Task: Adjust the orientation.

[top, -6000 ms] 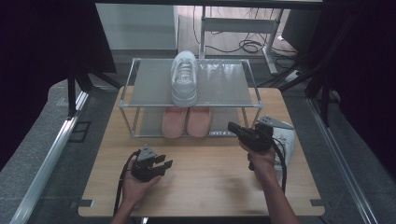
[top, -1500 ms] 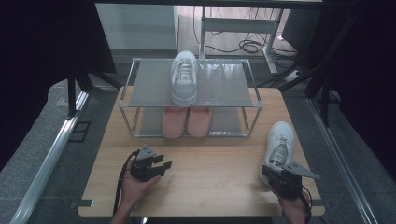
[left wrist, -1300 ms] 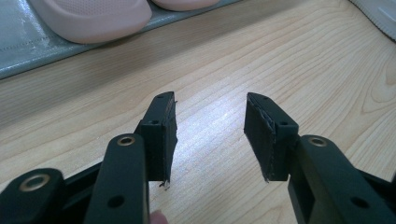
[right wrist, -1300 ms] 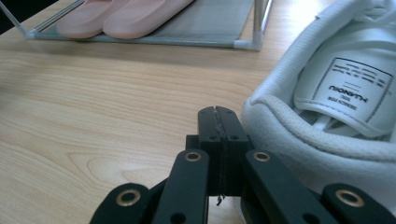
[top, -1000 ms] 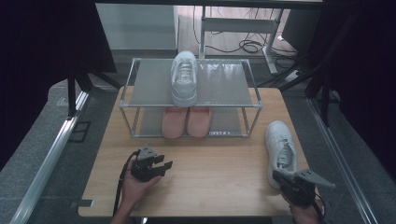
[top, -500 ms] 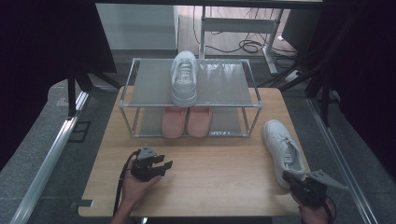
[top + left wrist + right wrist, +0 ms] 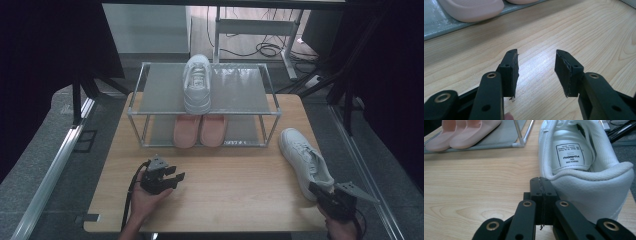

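Note:
A white sneaker (image 7: 302, 155) lies on the wooden table (image 7: 235, 185) at the right, toe toward the rack and heel toward the near right corner. My right gripper (image 7: 314, 189) is right at that heel, shut. In the right gripper view its pads (image 7: 541, 180) are pressed together with nothing between them, touching the left side of the sneaker's heel (image 7: 584, 157). My left gripper (image 7: 177, 179) rests on the table at the near left, open and holding nothing. In the left gripper view, bare wood lies between its jaws (image 7: 536, 57).
A metal shoe rack (image 7: 240, 95) stands at the back of the table. A second white sneaker (image 7: 196, 82) sits on its top shelf and a pink pair (image 7: 200, 131) on its lower shelf. Black frame legs stand beyond both table sides.
My right gripper has moved toward the near right corner of the table. The white sneaker's heel has swung with it, leaving the shoe slanted. The left gripper has stayed still.

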The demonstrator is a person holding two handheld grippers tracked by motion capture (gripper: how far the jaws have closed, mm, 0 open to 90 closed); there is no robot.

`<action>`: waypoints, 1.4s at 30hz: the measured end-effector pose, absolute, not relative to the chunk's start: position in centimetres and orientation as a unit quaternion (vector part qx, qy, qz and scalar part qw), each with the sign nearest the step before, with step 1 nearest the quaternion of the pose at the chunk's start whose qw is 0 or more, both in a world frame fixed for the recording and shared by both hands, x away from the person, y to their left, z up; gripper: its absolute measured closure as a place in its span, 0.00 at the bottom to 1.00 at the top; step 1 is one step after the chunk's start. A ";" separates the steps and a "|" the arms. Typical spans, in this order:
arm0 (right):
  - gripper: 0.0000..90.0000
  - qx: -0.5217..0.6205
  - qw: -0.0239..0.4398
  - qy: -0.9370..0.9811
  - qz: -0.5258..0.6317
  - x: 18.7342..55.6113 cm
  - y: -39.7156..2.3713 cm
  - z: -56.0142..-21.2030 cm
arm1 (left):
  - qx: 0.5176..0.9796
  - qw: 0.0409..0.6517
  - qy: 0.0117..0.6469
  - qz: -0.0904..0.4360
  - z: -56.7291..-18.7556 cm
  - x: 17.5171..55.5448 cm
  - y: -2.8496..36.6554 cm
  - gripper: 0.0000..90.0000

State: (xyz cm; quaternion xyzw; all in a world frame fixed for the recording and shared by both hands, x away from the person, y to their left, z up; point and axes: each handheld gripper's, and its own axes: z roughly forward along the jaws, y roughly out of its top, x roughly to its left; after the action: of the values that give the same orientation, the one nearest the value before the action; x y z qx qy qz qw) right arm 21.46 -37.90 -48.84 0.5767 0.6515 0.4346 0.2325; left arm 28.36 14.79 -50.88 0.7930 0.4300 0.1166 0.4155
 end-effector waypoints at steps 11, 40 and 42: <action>1.00 0.579 0.232 0.649 0.436 21.8 -38.4 -49.0 | 0.793 0.414 0.431 0.116 -50.9 28.4 14.7 0.60; 0.78 0.523 0.219 0.665 0.486 23.1 -37.7 -44.7 | 0.792 0.417 0.431 0.118 -50.8 28.3 14.8 0.60; 0.75 0.521 0.224 0.664 0.487 23.4 -37.9 -44.0 | 0.791 0.417 0.431 0.118 -50.8 28.3 14.9 0.60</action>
State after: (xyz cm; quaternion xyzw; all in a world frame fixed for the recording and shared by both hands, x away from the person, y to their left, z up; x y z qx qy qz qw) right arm 23.36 -37.93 -43.97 0.5209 0.6643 0.4869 0.2242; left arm 28.29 14.88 -50.80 0.7914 0.4314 0.1181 0.4166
